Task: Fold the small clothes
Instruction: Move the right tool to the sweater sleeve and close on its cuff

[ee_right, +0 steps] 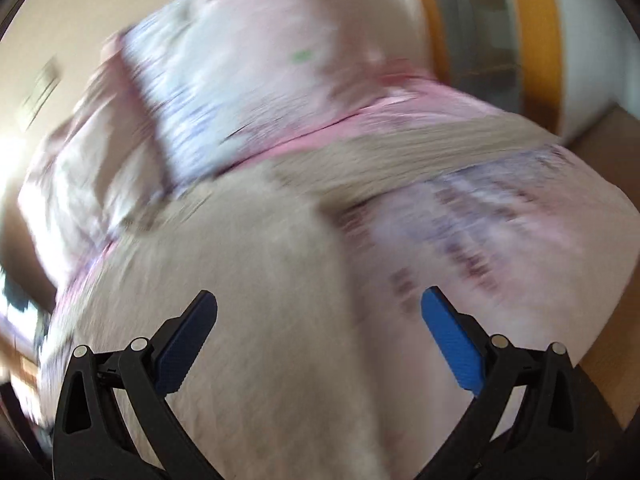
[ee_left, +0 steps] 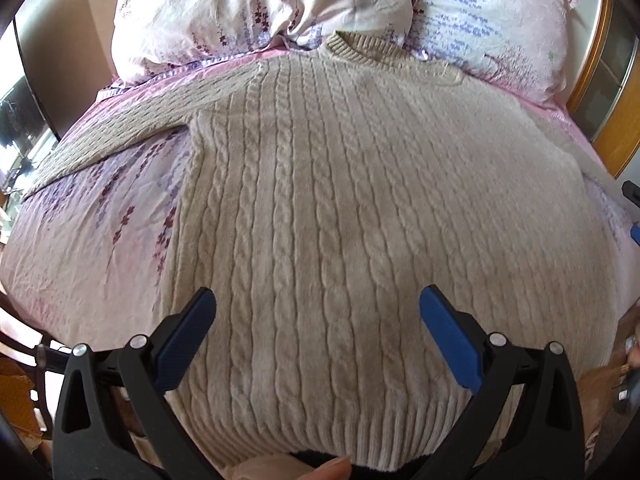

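A cream cable-knit sweater [ee_left: 340,184] lies flat on the bed, collar toward the pillows, hem toward me, left sleeve [ee_left: 120,128] spread out to the left. My left gripper [ee_left: 318,304] is open and empty, above the sweater's lower body near the hem. The right wrist view is motion-blurred. It shows the sweater [ee_right: 240,280] and its right sleeve [ee_right: 420,152] stretched to the right. My right gripper [ee_right: 319,304] is open and empty over the sweater's right side edge.
Two floral pillows [ee_left: 260,8] lie at the head of the pink floral bed sheet [ee_left: 88,240]. A wooden-framed wardrobe [ee_left: 608,92] stands to the right of the bed, also blurred in the right wrist view [ee_right: 480,20]. The bed's left edge drops to the floor.
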A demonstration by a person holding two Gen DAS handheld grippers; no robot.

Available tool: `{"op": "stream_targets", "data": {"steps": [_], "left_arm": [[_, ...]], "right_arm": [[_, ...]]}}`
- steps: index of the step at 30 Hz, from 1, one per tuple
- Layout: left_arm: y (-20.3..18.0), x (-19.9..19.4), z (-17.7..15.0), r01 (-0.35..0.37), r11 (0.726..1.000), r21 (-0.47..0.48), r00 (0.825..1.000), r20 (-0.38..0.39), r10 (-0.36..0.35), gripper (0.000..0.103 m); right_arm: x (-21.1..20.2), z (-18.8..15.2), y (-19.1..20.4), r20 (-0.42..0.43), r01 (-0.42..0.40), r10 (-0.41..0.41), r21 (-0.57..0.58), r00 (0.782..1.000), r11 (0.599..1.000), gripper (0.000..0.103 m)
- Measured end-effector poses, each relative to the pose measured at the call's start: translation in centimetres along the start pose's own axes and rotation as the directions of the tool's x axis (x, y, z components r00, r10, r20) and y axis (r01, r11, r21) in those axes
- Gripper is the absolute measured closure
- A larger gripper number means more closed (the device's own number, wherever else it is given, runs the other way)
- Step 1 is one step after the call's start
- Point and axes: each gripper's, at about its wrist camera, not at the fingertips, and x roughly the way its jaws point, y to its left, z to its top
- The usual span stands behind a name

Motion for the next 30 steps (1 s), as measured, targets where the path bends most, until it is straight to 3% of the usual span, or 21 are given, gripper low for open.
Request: {"op": "stream_targets", "data": {"steps": [3, 5, 10, 14, 18, 25, 30], "left_arm": [[0.5, 0.3, 0.9, 0.120, 0.992, -0.033, 0.993, 0.017, -0.120, 0.002], [0.8, 0.7, 1.5, 0.206, 0.977, -0.058, 0.978, 0.024, -0.205, 0.002], [0.2, 1.0, 2.5, 0.264, 0.964, -0.031, 0.964, 0.052, -0.262, 0.002], [0.1, 1.5, 3.2, 0.299, 0.954, -0.026, 0.953, 0.056, -0.298, 0.002], [0.4, 2.1, 3.8, 0.292, 0.956, -0.033, 0.955, 0.062, -0.290, 0.002], [0.9, 2.7, 5.0, 0.259, 0.965, -0.030, 0.963, 0.091, -0.255, 0.002], [1.2, 3.0, 5.3, 0.300, 0.954, -0.022, 0.950, 0.098, -0.297, 0.002]], "right_arm": [[1.5, 3.5, -4.9, 0.020, 0.045, -0.049, 0.180, 0.999, 0.983, 0.016], [2.6, 5.3, -8.0, 0.018, 0.048, -0.056, 0.305, 0.998, 0.951, 0.026], [5.0, 8.8, -13.8, 0.015, 0.123, -0.146, 0.461, 0.989, 0.879, 0.043], [6.7, 10.3, -18.0, -0.006, 0.109, -0.129, 0.577, 0.992, 0.809, 0.055], [7.0, 11.4, -21.4, -0.001, 0.116, -0.149, 0.634, 0.989, 0.765, 0.065], [7.2, 12.4, -23.8, 0.011, 0.145, -0.203, 0.659, 0.979, 0.738, 0.077], [8.5, 13.6, -23.2, -0.013, 0.258, -0.310, 0.587, 0.951, 0.767, 0.092]]}}
